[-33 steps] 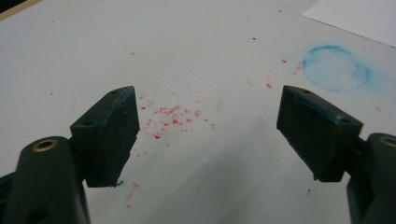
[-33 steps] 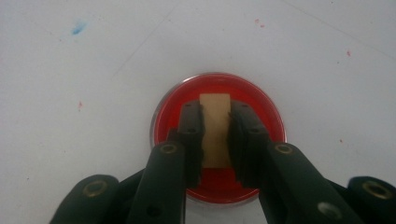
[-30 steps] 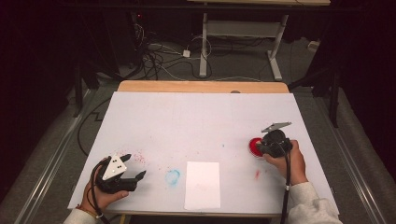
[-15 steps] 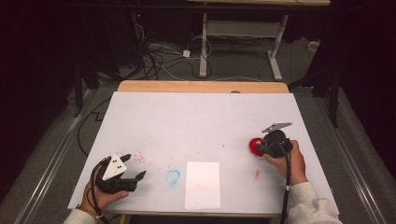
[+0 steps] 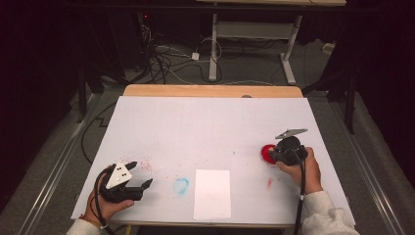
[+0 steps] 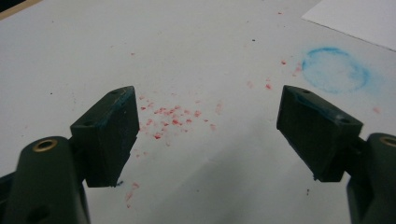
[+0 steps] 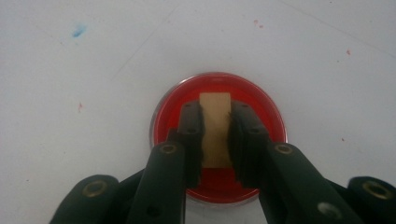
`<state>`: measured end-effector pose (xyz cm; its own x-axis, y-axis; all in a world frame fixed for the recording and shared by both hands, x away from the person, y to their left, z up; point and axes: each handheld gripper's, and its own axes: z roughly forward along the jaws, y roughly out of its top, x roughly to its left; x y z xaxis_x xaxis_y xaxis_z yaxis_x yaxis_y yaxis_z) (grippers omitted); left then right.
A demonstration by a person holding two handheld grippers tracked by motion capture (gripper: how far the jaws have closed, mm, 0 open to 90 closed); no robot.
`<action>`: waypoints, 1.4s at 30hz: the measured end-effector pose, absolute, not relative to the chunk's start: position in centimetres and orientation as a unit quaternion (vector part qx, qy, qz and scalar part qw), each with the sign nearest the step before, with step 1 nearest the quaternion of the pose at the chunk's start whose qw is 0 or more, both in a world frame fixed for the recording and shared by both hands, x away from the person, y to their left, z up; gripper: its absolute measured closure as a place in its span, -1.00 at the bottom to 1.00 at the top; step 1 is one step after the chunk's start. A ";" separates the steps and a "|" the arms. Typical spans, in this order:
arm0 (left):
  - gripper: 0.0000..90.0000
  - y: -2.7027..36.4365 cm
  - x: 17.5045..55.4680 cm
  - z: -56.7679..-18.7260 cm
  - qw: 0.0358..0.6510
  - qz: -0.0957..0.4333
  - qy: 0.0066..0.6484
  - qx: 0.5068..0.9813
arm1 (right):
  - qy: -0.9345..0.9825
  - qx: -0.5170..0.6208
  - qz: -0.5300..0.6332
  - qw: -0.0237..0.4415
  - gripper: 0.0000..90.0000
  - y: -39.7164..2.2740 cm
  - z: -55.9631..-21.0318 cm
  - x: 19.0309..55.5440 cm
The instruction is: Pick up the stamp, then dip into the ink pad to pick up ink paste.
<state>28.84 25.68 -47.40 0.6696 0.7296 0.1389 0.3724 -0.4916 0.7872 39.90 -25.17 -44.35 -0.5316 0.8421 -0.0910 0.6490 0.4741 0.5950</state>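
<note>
- High view: fixed overhead, faces forward and down, takes in the whole tabletop (image 5: 210, 127).
- Left gripper view: low, close, along its jaws; shares blue ring stain (image 6: 335, 70) (image 5: 181, 185).
- Right gripper view: close, steep down; shares red dish (image 7: 219, 135) (image 5: 266, 152).

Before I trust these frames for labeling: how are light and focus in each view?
High view: table evenly lit, surroundings dark, slightly soft. Left gripper view: red specks sharp, soft shadows under the jaws. Right gripper view: red dish and tan block clear, near jaws blurred.
</note>
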 end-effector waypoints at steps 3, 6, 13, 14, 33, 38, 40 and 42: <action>-0.55 25.8 29.0 -47.6 0.378 0.232 0.333 0.832 | 0.834 0.438 0.263 0.207 0.69 -25.2 -43.5 39.7; -0.55 25.9 29.1 -47.6 0.379 0.231 0.333 0.832 | 0.831 0.434 0.270 0.220 0.69 -25.3 -43.0 39.5; -0.55 25.7 28.9 -47.6 0.375 0.232 0.328 0.835 | 0.823 0.428 0.293 0.234 0.69 -25.9 -41.9 38.9; -0.55 25.7 28.9 -47.6 0.375 0.232 0.328 0.836 | 0.819 0.429 0.300 0.234 0.69 -26.1 -41.6 38.7; -0.55 25.4 28.8 -47.5 0.369 0.234 0.325 0.839 | 0.797 0.411 0.368 0.245 0.68 -26.4 -38.7 36.9; -0.55 25.3 28.7 -47.5 0.368 0.235 0.325 0.839 | 0.798 0.391 0.388 0.246 0.68 -25.5 -37.5 36.0; -0.55 25.4 28.7 -47.6 0.369 0.234 0.327 0.838 | 0.802 0.380 0.390 0.246 0.68 -25.0 -37.2 35.7; -0.55 25.4 28.8 -47.6 0.369 0.233 0.328 0.838 | 0.805 0.371 0.395 0.244 0.68 -24.4 -37.1 35.4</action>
